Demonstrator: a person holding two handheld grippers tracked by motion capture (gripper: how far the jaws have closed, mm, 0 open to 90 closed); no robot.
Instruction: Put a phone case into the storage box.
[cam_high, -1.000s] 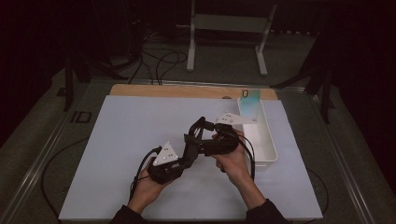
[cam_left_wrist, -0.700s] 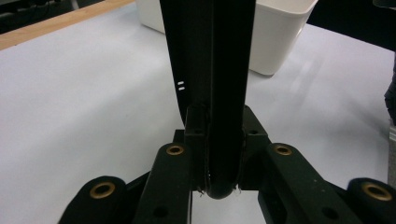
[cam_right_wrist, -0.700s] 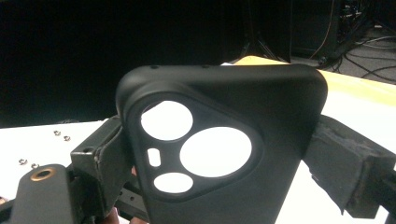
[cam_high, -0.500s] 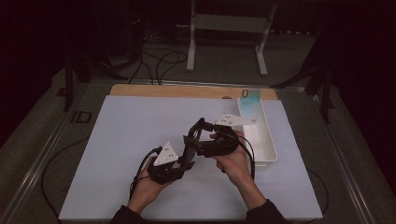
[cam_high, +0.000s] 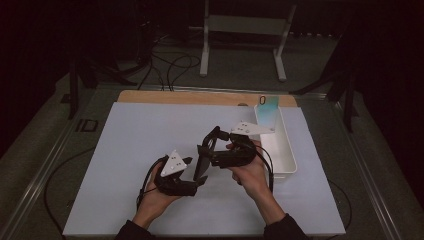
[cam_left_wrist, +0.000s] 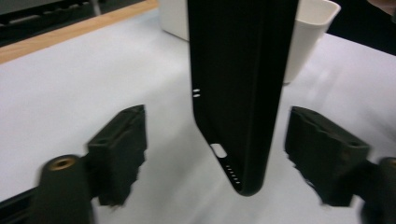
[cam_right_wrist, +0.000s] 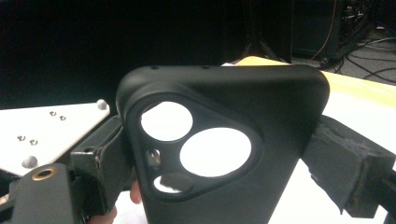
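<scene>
While we look from above, our left tongs (cam_high: 200, 181) sit low on the white surface (cam_high: 130, 150), spread wide with nothing pinched. In the left gripper view, the black phone case (cam_left_wrist: 243, 93) hangs between those two jaws, touching neither. Going right, our right tongs (cam_high: 206, 150) are squeezed tight on the case (cam_high: 202, 162), holding it up above the surface, between the two tools. The white bin (cam_high: 280, 150) sits just past our right hand (cam_high: 250, 172).

We think the case could slip or twist if the left tongs close crookedly while the right ones let go too soon. It is soft-looking and may bend.

From above, the case is dark and hard to tell from the tongs. Its top is cut off in the left gripper view.
</scene>
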